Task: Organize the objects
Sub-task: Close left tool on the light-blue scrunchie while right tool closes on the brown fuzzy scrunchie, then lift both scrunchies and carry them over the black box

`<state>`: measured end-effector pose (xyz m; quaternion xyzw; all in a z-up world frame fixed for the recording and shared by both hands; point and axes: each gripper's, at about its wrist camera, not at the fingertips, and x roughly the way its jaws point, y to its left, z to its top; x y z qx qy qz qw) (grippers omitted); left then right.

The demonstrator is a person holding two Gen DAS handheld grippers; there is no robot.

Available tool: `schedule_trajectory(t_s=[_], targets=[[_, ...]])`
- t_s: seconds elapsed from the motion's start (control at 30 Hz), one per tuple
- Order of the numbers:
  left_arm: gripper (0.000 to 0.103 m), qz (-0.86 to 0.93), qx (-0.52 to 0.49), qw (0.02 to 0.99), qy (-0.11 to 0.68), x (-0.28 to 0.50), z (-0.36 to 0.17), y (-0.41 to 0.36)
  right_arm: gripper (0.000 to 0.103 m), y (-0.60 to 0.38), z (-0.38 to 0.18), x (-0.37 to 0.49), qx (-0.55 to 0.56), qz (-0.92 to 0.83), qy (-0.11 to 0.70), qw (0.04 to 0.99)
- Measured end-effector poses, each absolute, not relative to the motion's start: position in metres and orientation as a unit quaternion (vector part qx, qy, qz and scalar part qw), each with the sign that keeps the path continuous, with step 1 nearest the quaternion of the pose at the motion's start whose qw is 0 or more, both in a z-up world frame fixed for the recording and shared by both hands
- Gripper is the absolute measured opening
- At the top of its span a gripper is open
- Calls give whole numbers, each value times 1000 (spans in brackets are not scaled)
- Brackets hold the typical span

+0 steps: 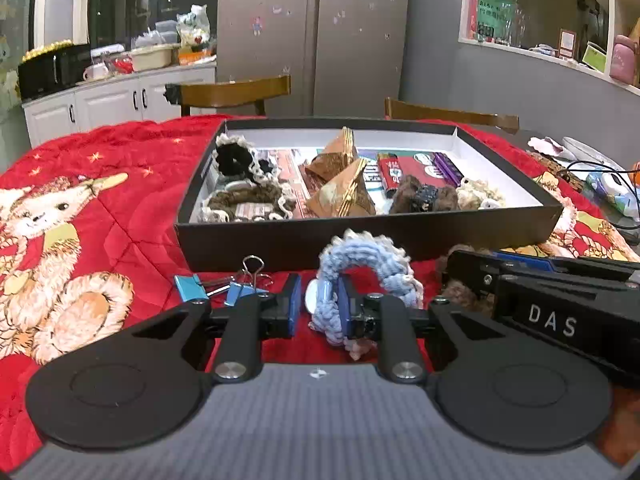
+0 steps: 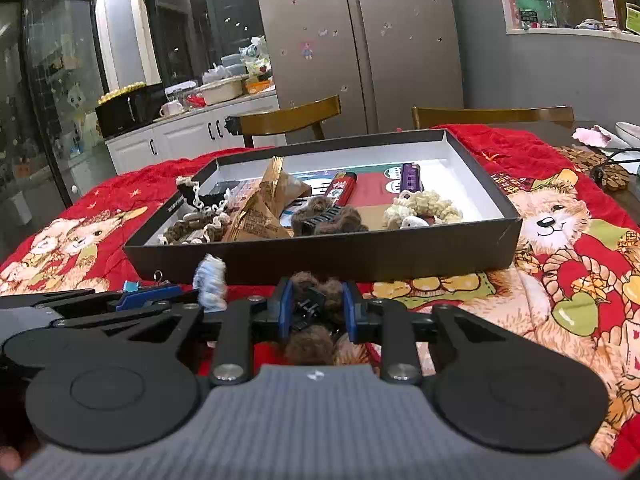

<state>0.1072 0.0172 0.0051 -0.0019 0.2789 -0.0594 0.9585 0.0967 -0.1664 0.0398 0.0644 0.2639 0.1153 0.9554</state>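
Between my left gripper (image 1: 318, 304) pads sits the blue crocheted scrunchie (image 1: 370, 268), before the black box (image 1: 360, 236), while my right gripper (image 2: 318, 310), lettered "DAS", clamps a brown furry clip (image 2: 316, 300).

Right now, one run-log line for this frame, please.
left gripper: around blue scrunchie | right gripper: around brown furry clip | box: ahead, part-filled

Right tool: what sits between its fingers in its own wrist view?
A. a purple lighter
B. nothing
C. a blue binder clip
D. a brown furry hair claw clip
D: the right tool has its blue pads against a brown furry hair claw clip, in front of the black box.
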Motion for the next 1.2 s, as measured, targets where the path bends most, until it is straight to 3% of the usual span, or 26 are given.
schedule_trajectory(t_s=[0.37, 0.9, 1.0, 1.07, 1.2], targets=[[6, -49, -8, 964, 261, 101, 9, 20, 29, -174, 39, 103, 92, 117, 270, 951], [7, -82, 19, 959, 272, 106, 6, 10, 28, -187, 46, 107, 131, 109, 272, 947], [16, -83, 19, 957, 277, 110, 6, 10, 28, -189, 45, 109, 143, 106, 277, 944], [43, -84, 7, 953, 290, 115, 4, 14, 28, -192, 45, 109, 152, 105, 279, 942], [47, -83, -12, 947, 309, 122, 1, 21, 28, -197, 45, 108, 166, 105, 279, 940]])
